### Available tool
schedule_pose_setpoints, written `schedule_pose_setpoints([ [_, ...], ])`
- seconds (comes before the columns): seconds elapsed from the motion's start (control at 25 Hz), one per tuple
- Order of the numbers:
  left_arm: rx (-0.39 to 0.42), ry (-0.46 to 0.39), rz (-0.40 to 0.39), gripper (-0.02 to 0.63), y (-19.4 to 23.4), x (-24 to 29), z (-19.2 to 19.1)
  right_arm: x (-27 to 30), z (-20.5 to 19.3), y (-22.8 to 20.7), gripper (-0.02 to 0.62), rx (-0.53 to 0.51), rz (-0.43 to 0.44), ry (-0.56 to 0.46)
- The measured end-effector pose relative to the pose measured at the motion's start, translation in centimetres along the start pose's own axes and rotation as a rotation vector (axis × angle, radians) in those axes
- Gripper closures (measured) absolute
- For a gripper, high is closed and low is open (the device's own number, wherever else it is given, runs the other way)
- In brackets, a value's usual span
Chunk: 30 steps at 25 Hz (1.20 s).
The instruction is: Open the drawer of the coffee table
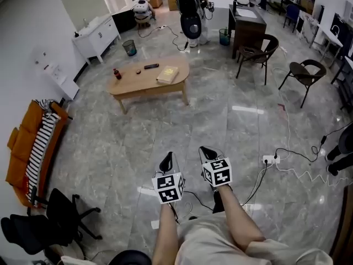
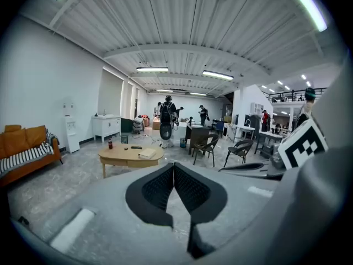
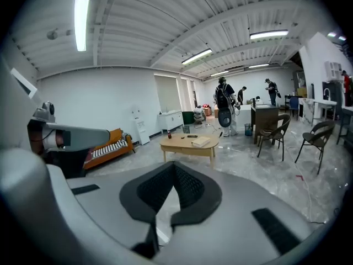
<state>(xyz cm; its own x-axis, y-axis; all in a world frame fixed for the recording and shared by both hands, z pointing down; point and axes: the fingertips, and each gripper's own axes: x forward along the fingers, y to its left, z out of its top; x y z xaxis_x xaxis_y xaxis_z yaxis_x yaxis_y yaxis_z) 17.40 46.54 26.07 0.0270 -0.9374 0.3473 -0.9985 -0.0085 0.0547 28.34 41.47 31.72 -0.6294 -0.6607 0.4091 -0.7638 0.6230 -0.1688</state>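
I hold both tools low in the middle of the head view: left gripper (image 1: 166,161) and right gripper (image 1: 208,153), each with its jaws pressed together on nothing. The coffee table (image 1: 138,83) stands well apart, up in the upper left-centre, with a book (image 1: 167,73) and a bottle (image 1: 117,74) on top. I can't make out its drawer from here. I judge this the approach: close in, find the drawer front, then part one pair of jaws.
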Motion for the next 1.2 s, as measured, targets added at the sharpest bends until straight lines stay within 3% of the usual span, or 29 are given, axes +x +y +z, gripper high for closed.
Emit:
schedule_pose_setpoints([
  [0.28,0.031,0.026,0.004,0.594,-1.2,6.4,2.0,4.6,3.3,-4.6,0.58,0.057,0.039,-0.018],
  [0.76,-0.018,0.035,0.121,0.595,-1.1,17.8,6.5,13.9,8.5,-11.9,0.58,-0.011,0.205,0.042],
  [0.96,-0.072,0.022,0.176,0.595,-2.0,20.4,7.2,15.1,8.7,-15.2,0.58,-0.021,0.243,0.068],
  [1.2,-0.084,0.047,0.199,0.595,-1.8,21.6,6.8,16.1,7.9,-18.0,0.58,0.013,0.215,0.093],
])
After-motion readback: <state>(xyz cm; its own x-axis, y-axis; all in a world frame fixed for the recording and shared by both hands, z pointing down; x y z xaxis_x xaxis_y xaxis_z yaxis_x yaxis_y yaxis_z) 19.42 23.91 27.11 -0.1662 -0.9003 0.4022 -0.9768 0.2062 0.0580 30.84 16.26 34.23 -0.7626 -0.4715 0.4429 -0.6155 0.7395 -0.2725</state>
